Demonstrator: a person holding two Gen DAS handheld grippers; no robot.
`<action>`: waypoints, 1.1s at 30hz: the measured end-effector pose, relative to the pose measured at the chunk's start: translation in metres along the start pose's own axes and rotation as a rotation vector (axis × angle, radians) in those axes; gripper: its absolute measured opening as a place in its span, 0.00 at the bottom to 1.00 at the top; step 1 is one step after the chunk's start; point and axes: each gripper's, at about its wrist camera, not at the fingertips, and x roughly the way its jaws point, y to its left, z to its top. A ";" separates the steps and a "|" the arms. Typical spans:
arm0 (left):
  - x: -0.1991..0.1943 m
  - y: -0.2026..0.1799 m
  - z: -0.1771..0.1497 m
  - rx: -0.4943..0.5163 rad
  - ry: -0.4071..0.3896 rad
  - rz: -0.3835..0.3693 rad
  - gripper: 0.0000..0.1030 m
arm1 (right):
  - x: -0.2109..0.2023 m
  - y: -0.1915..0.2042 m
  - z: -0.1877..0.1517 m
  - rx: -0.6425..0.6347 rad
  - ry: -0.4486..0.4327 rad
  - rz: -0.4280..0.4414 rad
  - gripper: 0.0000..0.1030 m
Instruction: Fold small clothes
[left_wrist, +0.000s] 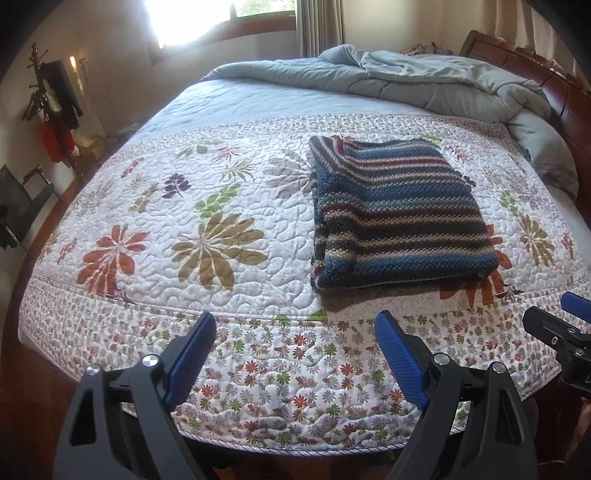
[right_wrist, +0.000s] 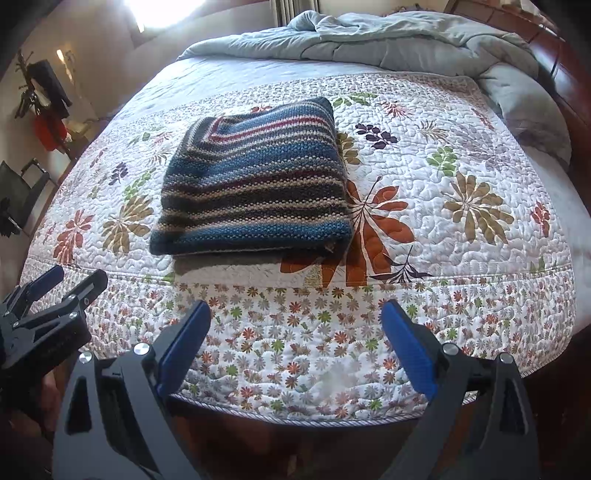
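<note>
Left tool (left_wrist: 295, 354) with blue pads spread wide and gripping nothing, right tool (right_wrist: 295, 347) likewise released, both hovering over the foot of the floral quilt (left_wrist: 207, 236), striped knit garment (right_wrist: 255, 184) lying folded on the bed beyond them, rumpled grey-blue duvet (left_wrist: 424, 81) near the headboard

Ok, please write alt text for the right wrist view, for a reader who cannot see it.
A folded striped knit garment lies on a floral quilt covering a bed. The open right gripper hovers near the bed's edge, empty, with the left gripper at the frame's left. A rumpled blue comforter lies behind.
</note>
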 end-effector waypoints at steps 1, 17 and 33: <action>0.003 0.000 0.000 0.001 0.007 -0.002 0.86 | 0.002 0.000 0.000 -0.001 0.003 -0.002 0.90; 0.015 0.003 0.002 -0.005 0.034 0.002 0.86 | 0.006 -0.002 0.002 -0.008 -0.004 -0.010 0.91; 0.012 0.002 0.001 -0.010 0.037 -0.011 0.86 | 0.011 0.002 0.000 -0.005 0.010 0.012 0.91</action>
